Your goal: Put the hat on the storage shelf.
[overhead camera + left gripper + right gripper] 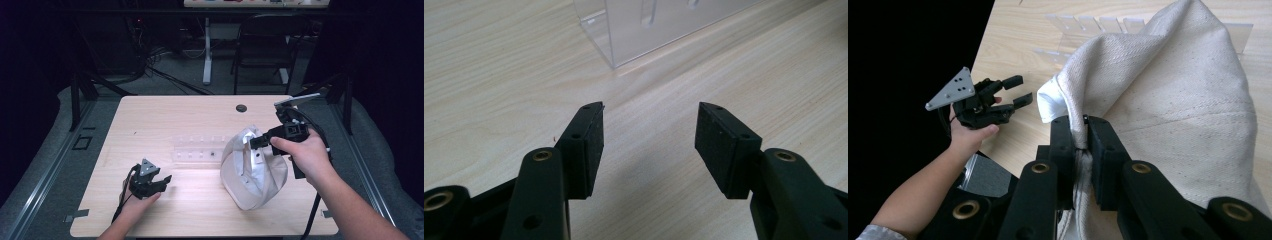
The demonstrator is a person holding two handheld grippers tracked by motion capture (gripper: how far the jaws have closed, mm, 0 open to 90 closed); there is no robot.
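Fingers [1103,150] of right gripper [1082,131] clamped tight on rim of cream cloth bag [1168,95], holding it raised off wooden table [200,110] at right of centre, just beside clear acrylic rack [195,147]; left gripper [649,135] resting low at table's near left, pads spread wide, gripping nothing, well apart from bag

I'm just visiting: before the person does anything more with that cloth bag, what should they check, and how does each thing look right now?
1. Right gripper shut on the cloth bag edge: ok.
2. Left gripper open, nothing between its jaws: ok.
3. Left gripper apart from the bag: ok.
4. Bag resting on the table, inside its edges: ok.
5. Clear plastic rack free of the bag: not ok, the bag overlaps its end.
6. Bag's contents: cannot tell.
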